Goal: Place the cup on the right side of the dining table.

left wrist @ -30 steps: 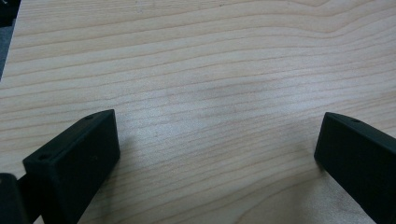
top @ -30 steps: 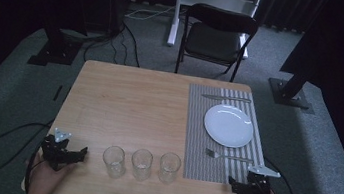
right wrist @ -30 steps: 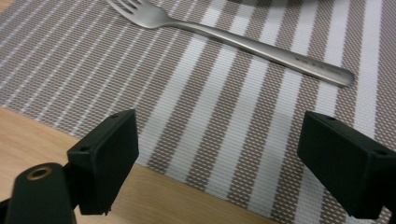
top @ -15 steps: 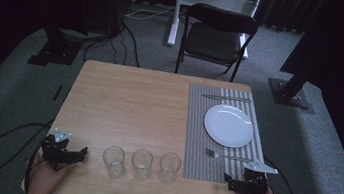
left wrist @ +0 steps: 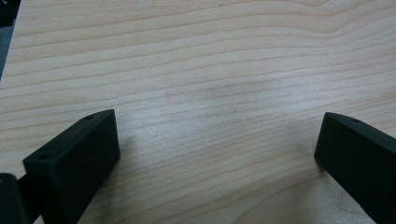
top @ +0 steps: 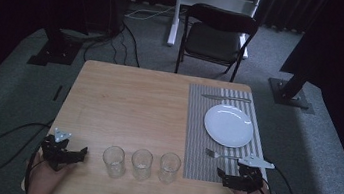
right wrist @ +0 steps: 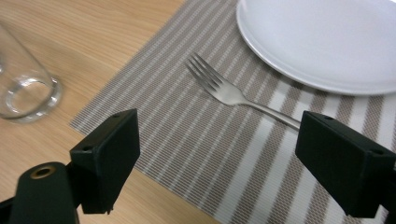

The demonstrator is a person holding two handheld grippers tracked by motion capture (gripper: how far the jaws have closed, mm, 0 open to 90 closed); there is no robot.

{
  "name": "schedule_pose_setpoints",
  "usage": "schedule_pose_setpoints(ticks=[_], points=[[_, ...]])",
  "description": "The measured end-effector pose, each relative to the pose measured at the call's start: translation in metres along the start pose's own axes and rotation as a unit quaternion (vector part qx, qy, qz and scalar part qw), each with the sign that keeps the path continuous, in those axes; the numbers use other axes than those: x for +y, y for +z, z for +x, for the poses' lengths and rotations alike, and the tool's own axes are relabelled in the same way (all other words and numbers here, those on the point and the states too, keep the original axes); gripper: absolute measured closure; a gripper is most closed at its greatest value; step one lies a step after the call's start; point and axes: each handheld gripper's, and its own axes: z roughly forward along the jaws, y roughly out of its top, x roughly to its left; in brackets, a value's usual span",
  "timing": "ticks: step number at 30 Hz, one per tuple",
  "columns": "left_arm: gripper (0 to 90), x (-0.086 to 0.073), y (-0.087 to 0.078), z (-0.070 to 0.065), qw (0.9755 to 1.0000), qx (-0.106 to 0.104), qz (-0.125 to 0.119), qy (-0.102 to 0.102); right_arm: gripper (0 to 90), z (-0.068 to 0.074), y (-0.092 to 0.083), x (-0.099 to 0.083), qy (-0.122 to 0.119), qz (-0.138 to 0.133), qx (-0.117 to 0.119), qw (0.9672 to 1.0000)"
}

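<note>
The fork (right wrist: pixel 243 100) lies on the striped mat (top: pixel 196 130), tines toward the glasses and handle running under the right gripper's far jaw as seen in the right gripper view; it sits just below the white plate (top: pixel 229 125), apart from its rim. Since 1.0 s ago the right gripper (top: pixel 235 180) has slid a little leftward along the near table edge, from off the mat's corner to the mat's near right corner, so the fork's handle now falls between its jaws in its own view. The jaws stand wide apart and hold nothing, and they are not yet touching the fork. My reading is that this is the start of a reach for the fork (the nearest thing to that gripper), with the grasp itself yet to come. The left gripper (top: pixel 65 154) has not moved over the same span; it rests at the near left corner of the table (top: pixel 129 101), jaws spread over bare wood with nothing between them. The 3 glasses (top: pixel 141 163) stand in a row along the near edge between the 2 grippers, unchanged, and a knife (top: pixel 225 98) lies at the mat's far end.
</note>
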Motion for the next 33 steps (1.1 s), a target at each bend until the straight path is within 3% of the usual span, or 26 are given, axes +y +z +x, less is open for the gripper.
schedule_pose_setpoints(ticks=[16, 20, 21, 29, 33], points=[[0.4, 0.000, 0.000, 0.000, 1.0000, 0.000, 0.000, 0.001, 13.7, 0.028, 0.004, 0.044, -0.047, -0.021, 0.043, 0.9977], [0.4, 0.000, 0.000, 0.000, 1.0000, 0.000, 0.000, 0.001, 13.7, 0.032, 0.005, 0.054, -0.046, -0.033, 0.057, 0.9968], [0.4, 0.000, 0.000, 0.000, 1.0000, 0.000, 0.000, 0.001, 13.7, 0.034, 0.005, 0.056, -0.050, -0.032, 0.051, 0.9969], [0.4, 0.000, 0.000, 0.000, 1.0000, 0.000, 0.000, 0.001, 13.7, 0.049, 0.011, 0.072, -0.071, -0.035, 0.073, 0.9942], [0.4, 0.000, 0.000, 0.000, 1.0000, 0.000, 0.000, 0.001, 14.2, 0.055, 0.014, 0.080, -0.069, -0.041, 0.090, 0.9927]])
